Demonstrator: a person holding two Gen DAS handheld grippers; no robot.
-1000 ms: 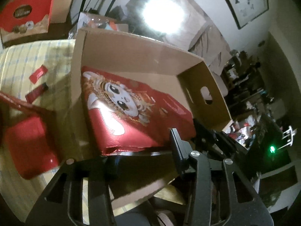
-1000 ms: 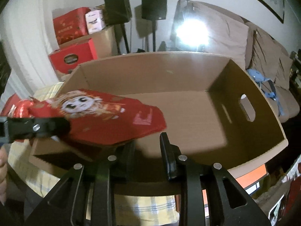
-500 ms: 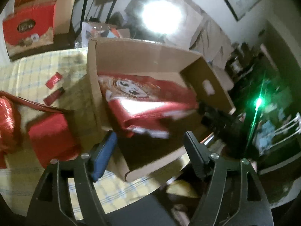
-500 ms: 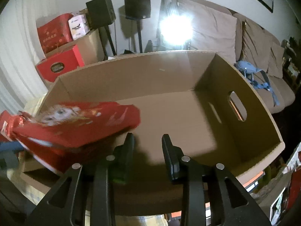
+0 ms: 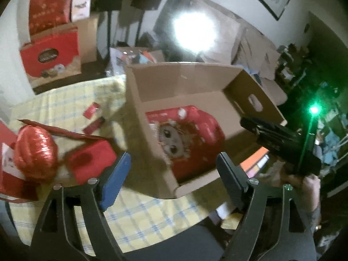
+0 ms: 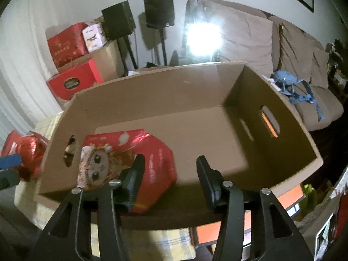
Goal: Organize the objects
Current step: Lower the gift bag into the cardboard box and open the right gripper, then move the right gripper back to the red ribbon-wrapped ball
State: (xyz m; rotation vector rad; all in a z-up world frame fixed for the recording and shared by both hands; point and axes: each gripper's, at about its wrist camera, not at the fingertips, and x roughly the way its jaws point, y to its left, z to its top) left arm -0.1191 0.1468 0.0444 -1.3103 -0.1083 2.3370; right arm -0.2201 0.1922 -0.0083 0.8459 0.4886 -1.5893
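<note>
My left fingers point(image 5: 115, 180) are spreading apart with nothing between them, the left gripper point(image 5: 171, 174) hanging over the box's near left corner. My right gripper point(image 6: 169, 178) is opening too, its fingers point(image 6: 134, 178) empty above the near wall. The red bag point(image 6: 130, 158) with the cartoon face lies in the box point(image 6: 165, 87), in its near left corner. The box sits at the near edge of the table point(image 5: 65, 102); a red foil ball point(image 5: 35, 152) lies left of it.
</note>
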